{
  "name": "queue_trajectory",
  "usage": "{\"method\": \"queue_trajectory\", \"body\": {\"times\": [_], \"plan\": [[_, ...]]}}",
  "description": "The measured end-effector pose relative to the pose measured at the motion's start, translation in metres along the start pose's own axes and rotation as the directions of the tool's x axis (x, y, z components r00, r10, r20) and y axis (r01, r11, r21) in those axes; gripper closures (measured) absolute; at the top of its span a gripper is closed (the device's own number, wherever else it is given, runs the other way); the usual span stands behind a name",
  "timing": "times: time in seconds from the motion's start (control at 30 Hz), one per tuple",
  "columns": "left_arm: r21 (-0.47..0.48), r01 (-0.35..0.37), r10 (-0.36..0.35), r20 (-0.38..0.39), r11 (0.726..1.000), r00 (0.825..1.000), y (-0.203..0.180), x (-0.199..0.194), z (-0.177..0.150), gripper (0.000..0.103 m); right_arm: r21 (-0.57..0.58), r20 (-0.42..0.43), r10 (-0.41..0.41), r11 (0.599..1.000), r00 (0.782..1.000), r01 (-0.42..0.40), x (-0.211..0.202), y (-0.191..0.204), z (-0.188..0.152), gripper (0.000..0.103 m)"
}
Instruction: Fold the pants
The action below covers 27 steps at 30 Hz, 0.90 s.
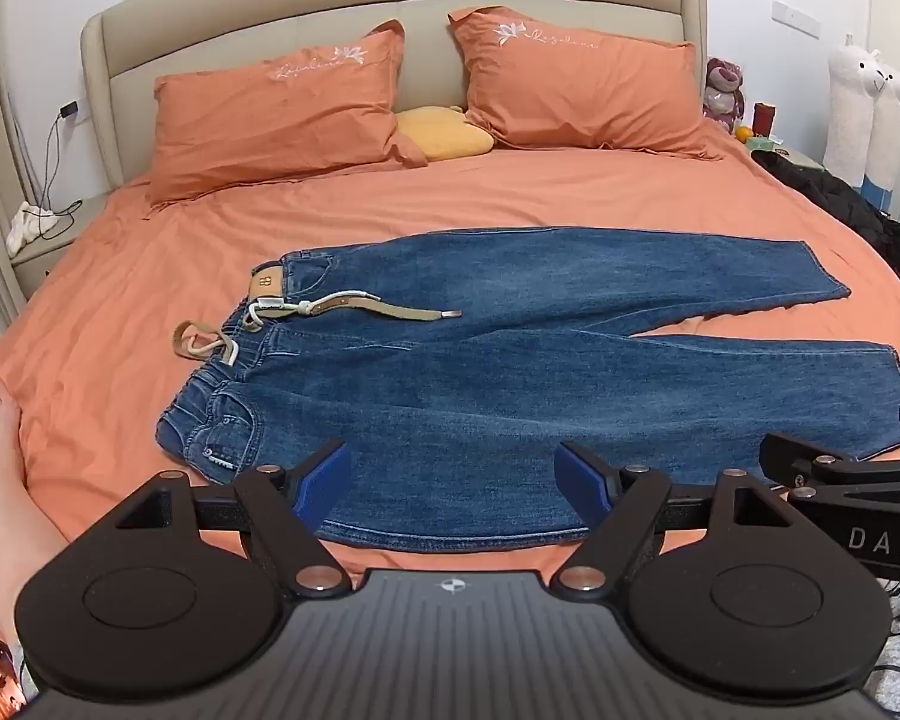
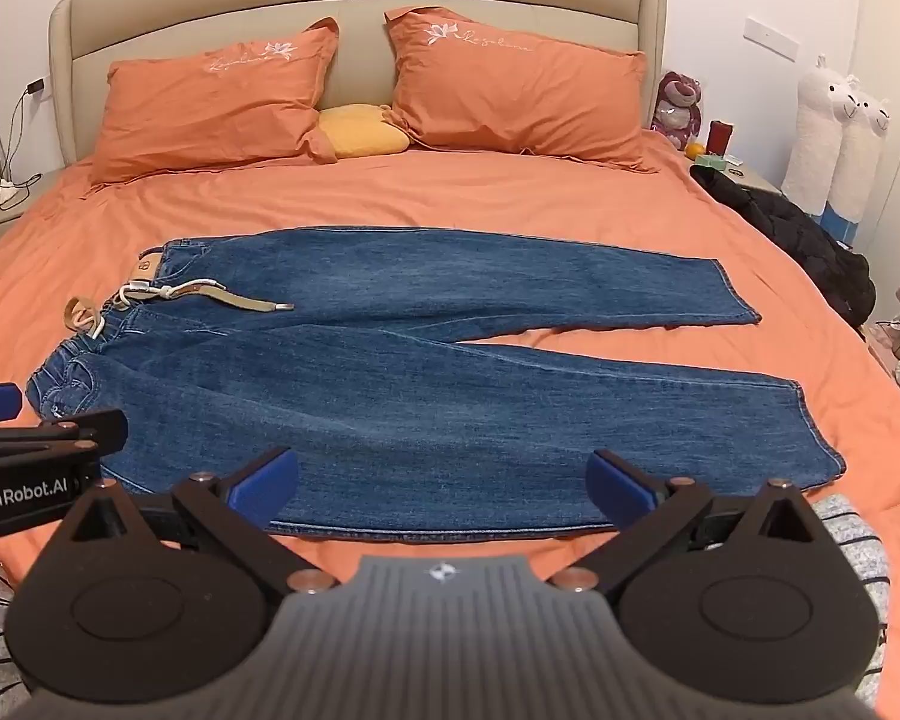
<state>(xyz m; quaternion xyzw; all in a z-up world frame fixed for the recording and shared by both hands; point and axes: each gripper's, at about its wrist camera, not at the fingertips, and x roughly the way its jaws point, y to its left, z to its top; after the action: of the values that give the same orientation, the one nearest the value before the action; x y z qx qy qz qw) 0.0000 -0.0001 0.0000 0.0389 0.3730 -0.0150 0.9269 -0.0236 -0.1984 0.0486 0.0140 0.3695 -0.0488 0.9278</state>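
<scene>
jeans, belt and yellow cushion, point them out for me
jeans (image 2: 426,396), right wrist view, near leg's thigh
belt (image 1: 390,311), left wrist view, loose strap end
yellow cushion (image 2: 360,132), right wrist view, its middle

The left gripper (image 1: 453,480) tilts down toward the pants (image 1: 510,372) with its jaws spread wide and nothing between them. Just beside it, the right gripper (image 2: 442,483) tilts down likewise over the pants' near edge, jaws wide and empty.
</scene>
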Motion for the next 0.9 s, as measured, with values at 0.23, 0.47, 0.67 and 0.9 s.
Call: {"method": "queue_trajectory", "body": {"times": [0.23, 0.47, 0.67, 0.9], "plan": [[0.003, 0.001, -0.001, 0.001, 1.000, 1.000, 0.0000, -0.0010, -0.0009, 0.013, 0.003, -0.003, 0.001, 1.000, 1.000, -0.001, -0.0012, -0.0011, -0.0003, 0.005], [0.000, 0.002, -0.002, -0.003, 1.000, 1.000, -0.0052, 0.0003, 0.0000, 0.013, 0.004, -0.001, 0.005, 1.000, 1.000, -0.005, -0.0013, -0.0053, 0.0000, 0.005], [-0.001, 0.003, -0.003, -0.001, 1.000, 1.000, -0.0048, 0.0001, -0.0006, 0.013, 0.013, -0.001, -0.001, 1.000, 1.000, 0.001, -0.0031, -0.0052, -0.0015, 0.005], [-0.005, 0.006, -0.006, -0.003, 1.000, 1.000, -0.0060, 0.0025, 0.0001, 0.013, 0.014, -0.005, -0.003, 1.000, 1.000, 0.003, -0.0025, -0.0060, 0.0011, 0.005]]}}
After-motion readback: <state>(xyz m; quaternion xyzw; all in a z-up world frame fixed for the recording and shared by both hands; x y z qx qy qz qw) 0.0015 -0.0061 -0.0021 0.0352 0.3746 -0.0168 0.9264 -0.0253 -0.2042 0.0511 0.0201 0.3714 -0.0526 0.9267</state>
